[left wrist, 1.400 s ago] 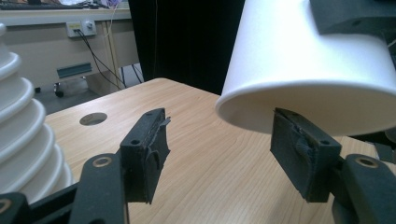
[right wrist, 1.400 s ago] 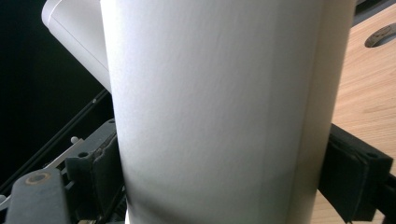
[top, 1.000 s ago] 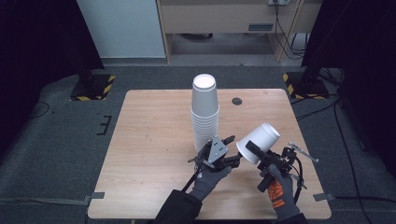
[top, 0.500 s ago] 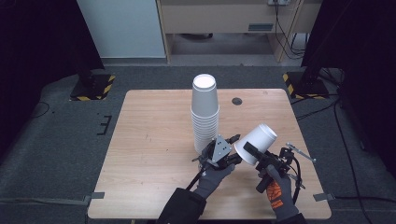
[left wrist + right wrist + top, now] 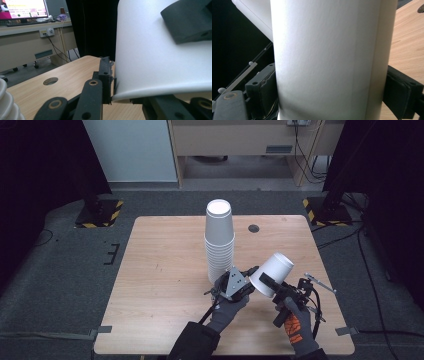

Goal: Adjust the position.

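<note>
Now the right gripper [image 5: 274, 289] clamps the white cup [image 5: 272, 274] while the left gripper [image 5: 248, 281], jaws just closing, pinches its rim

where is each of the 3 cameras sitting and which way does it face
High view: above the person's side, facing forward and down on the table; shows both gloved hands, the left gripper, right gripper, the cup stack.
Left gripper view: rides the left gripper, whose jaws have just been closing at the rim of the white cup.
Right gripper view: rides the right gripper, clamped across the cup's wall.
All three share that cup.
</note>
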Demonstrator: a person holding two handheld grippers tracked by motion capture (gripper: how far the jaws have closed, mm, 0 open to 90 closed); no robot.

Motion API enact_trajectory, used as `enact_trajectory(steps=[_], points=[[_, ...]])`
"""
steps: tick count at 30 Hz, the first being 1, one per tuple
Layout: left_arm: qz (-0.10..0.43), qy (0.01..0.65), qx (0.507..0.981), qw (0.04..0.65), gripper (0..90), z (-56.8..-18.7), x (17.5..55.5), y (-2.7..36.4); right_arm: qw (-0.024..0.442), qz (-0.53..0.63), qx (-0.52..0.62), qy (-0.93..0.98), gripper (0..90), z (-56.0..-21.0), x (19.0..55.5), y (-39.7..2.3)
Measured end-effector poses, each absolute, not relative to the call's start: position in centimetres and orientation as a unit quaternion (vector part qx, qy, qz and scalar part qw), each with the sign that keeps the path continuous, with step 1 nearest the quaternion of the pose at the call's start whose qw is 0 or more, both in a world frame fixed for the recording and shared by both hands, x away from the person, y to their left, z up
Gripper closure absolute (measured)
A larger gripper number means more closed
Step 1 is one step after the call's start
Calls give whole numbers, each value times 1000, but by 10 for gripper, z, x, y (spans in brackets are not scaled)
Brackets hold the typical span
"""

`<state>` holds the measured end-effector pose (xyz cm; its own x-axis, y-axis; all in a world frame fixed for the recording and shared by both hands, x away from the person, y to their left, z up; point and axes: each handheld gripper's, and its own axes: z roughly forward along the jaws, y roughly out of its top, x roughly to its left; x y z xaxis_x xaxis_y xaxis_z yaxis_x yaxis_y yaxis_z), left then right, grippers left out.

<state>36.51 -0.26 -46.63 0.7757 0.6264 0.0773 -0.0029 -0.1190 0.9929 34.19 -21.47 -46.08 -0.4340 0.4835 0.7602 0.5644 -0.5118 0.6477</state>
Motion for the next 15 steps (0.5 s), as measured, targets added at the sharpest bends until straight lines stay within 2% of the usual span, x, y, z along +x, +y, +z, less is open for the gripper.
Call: enact_trajectory(steps=[7,15], points=[[251,214,708,624,824,-467,363,-1,34,-692,-531,-488,122,-461,343,-217],[239,208,717,620,839,-469,361,1,27,-687,-534,-492,101,-461,344,-220]])
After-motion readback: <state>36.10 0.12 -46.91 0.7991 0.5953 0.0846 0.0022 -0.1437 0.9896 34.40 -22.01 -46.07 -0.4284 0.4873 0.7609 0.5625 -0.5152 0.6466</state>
